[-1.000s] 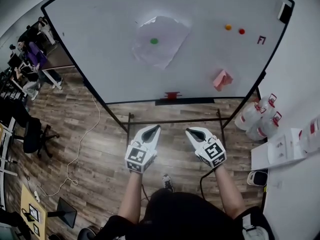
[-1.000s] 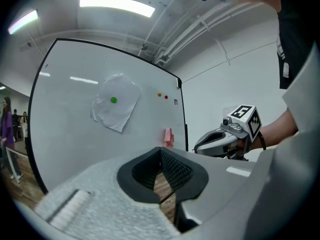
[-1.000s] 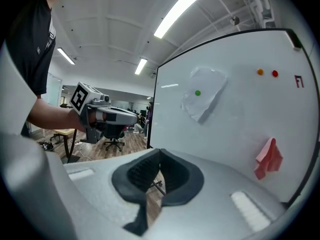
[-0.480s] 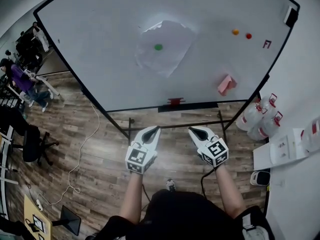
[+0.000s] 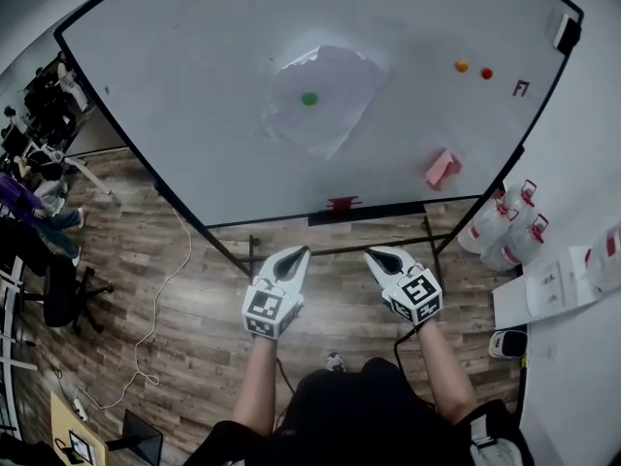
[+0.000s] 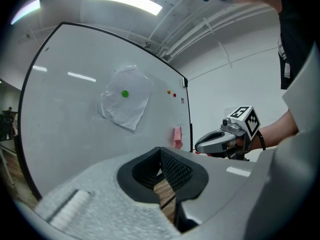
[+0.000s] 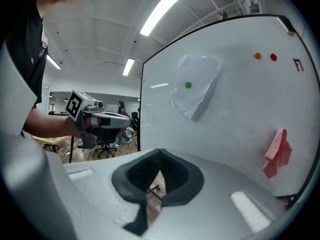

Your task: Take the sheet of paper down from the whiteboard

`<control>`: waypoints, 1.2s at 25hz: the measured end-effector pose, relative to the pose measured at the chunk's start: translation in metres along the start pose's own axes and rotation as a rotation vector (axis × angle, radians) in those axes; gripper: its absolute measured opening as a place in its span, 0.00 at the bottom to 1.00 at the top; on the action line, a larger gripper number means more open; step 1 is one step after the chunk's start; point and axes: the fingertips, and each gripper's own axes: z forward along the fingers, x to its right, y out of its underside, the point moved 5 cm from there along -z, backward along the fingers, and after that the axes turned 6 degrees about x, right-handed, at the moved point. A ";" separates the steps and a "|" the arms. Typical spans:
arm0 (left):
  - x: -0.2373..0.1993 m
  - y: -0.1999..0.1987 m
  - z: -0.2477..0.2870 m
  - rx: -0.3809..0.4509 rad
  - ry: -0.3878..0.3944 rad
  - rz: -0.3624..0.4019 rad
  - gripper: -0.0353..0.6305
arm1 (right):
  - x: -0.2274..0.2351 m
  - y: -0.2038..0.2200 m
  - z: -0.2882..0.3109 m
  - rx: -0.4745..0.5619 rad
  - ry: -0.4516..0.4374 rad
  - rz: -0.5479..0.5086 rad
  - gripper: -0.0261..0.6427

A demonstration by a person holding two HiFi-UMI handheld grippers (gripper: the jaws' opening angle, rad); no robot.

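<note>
While left gripper [image 5: 296, 253] and right gripper [image 5: 375, 255] are pressed together, empty: sheet of paper [image 5: 325, 105] well ahead, above both, on whiteboard [image 5: 184, 95]; plank floor [image 5: 194, 294] beneath.

Open-plan office: freestanding whiteboard [image 5: 175, 85] on wood-look floor [image 5: 204, 304], swivel chair [image 5: 60, 289] and ppl seated [image 5: 29, 194] at far left. Ceiling strip lights [image 7: 162, 6] w/ exposed pipes [image 6: 220, 24] overhead. Loose cable [image 5: 163, 289] trails across the floor; big water jugs [image 5: 490, 226] stand by the wall.
</note>
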 end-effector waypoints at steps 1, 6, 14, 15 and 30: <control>-0.001 0.000 0.001 -0.002 0.001 0.002 0.07 | 0.001 0.000 0.001 0.000 0.002 0.002 0.04; -0.004 -0.002 0.006 -0.004 -0.004 0.010 0.07 | 0.008 0.000 0.005 0.006 0.003 0.014 0.04; -0.021 -0.004 0.028 -0.009 -0.046 0.022 0.07 | 0.034 -0.003 0.029 0.018 -0.035 0.014 0.04; -0.024 -0.004 0.033 -0.011 -0.052 0.022 0.07 | 0.040 -0.004 0.033 0.018 -0.040 0.015 0.04; -0.062 -0.022 0.101 0.014 -0.152 0.062 0.07 | 0.116 -0.023 0.087 0.037 -0.119 -0.011 0.04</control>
